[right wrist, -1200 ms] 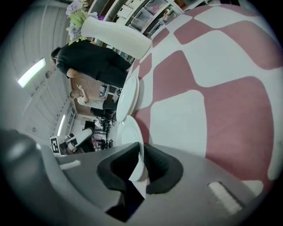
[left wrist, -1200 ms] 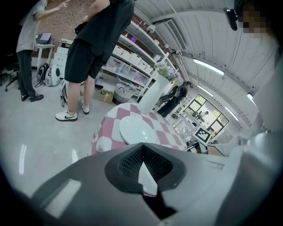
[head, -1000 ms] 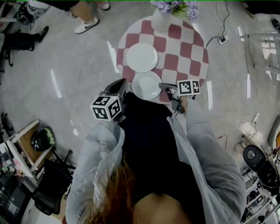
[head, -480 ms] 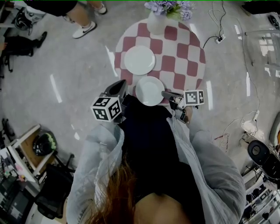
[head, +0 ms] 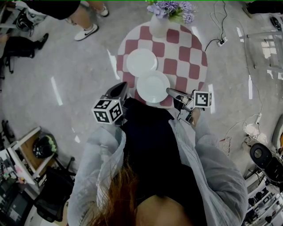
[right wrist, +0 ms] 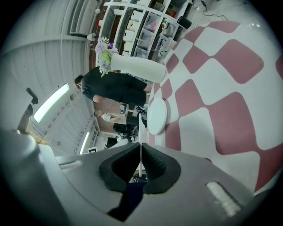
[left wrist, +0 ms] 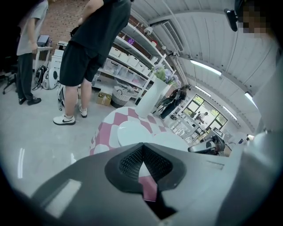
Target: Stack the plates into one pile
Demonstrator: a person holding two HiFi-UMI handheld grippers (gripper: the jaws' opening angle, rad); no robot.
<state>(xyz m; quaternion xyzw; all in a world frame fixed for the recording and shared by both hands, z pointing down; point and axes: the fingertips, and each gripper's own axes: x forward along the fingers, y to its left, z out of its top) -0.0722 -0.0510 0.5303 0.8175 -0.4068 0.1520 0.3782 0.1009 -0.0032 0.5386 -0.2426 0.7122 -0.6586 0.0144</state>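
Raised, near plate (head: 152, 86) stays clamped in right tongs (head: 169, 91); left tongs (head: 124, 84) closed, empty.

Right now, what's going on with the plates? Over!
Left gripper shut, empty. Right gripper shut on near round white plate, at its rim. Other white plate flat on pink-checked round table. White flower vase at far edge, not blocking.

The round table (head: 195, 56) carries a red-and-white checked cloth (head: 174, 66). One white plate (head: 141, 62) lies flat on the cloth, just beyond the jaws of the left gripper (head: 124, 85) and ahead-left of the jaws of the right gripper (head: 169, 91). A white vase (head: 158, 27) with flowers (head: 170, 9) stands at the far edge, well beyond both pairs of jaws.
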